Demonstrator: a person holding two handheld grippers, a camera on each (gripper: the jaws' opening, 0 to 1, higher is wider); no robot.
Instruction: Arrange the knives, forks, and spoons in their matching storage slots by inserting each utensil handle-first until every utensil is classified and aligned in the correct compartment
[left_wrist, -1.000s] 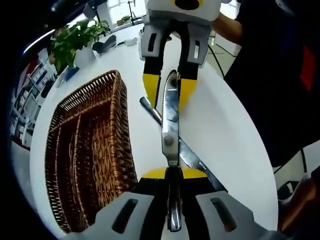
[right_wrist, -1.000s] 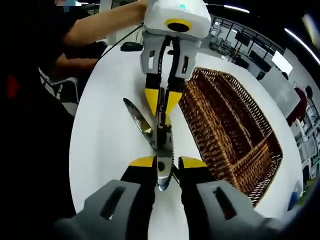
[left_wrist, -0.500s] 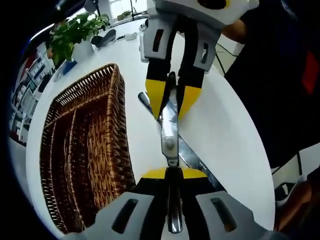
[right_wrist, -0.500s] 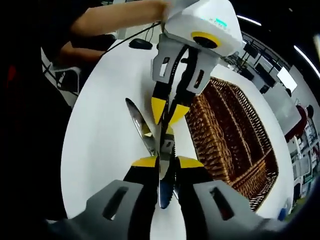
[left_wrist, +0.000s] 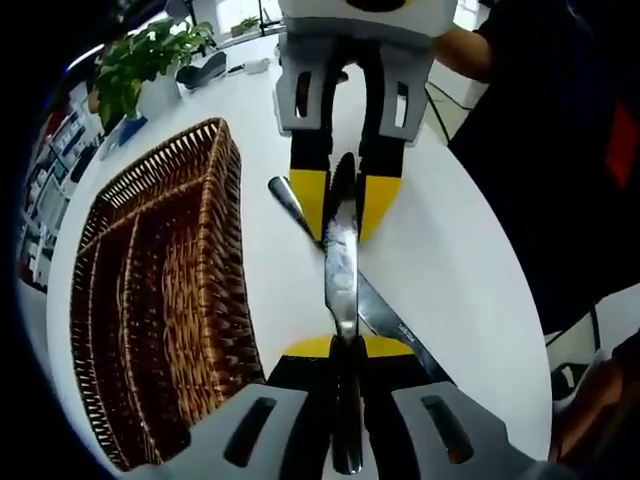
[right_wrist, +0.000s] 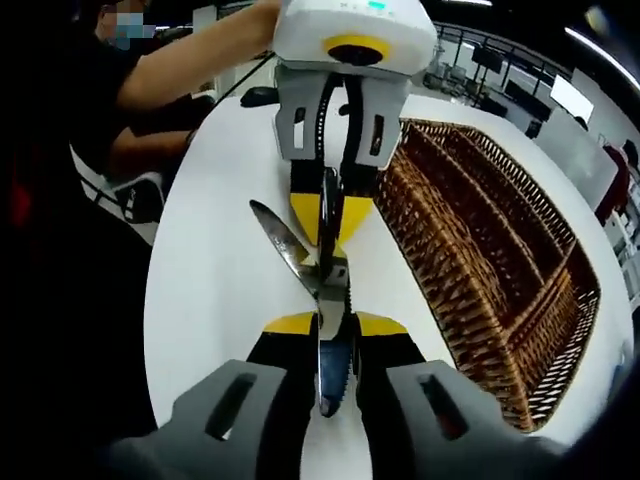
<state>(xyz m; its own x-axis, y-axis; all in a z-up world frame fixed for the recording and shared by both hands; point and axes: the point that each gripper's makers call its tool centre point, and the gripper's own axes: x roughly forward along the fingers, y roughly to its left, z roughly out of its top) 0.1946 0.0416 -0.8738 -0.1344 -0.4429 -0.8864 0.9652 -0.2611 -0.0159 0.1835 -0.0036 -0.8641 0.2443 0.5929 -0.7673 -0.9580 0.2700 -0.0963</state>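
A steel table knife hangs above the white table, held at both ends. My left gripper is shut on its handle end. Opposite it, my right gripper is shut on the far end. In the right gripper view the serrated blade runs between my right gripper and the left gripper. A second knife lies flat on the table, crossing under the held one. The wicker basket, split into long slots, stands beside them.
A potted plant and a dark mouse-like object sit at the far end of the table. A person in dark clothes stands at the table edge, arm reaching over it.
Both grippers have kept hold of the knife and drawn slightly closer together. Both views have shifted and tilted a little. The knife lying on the table has stayed put.
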